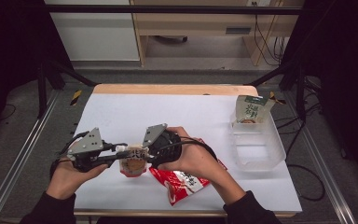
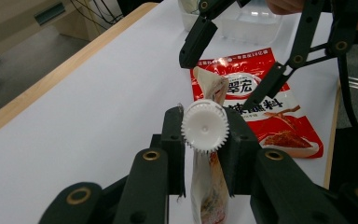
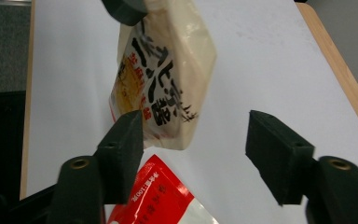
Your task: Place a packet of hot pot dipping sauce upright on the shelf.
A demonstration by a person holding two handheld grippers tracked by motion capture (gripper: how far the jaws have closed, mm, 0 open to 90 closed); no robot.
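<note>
Holding the pouch (image 1: 133, 165) by its white cap (image 2: 205, 126), your left gripper (image 2: 205, 140) has its jaws clamped there so the pouch hangs above the near bench (image 1: 121, 112). Your right gripper (image 3: 193, 149) has its jaws apart beside the pouch, not touching it. A red packet (image 1: 182, 183) lies flat underneath. Far right, a clear tub (image 1: 257, 144) holds a green pouch (image 1: 251, 109).

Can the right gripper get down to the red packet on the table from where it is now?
Probably yes. The right gripper is open and empty, the red packet lies flat just beneath it, and the spouted pouch is held by the left gripper.
</note>
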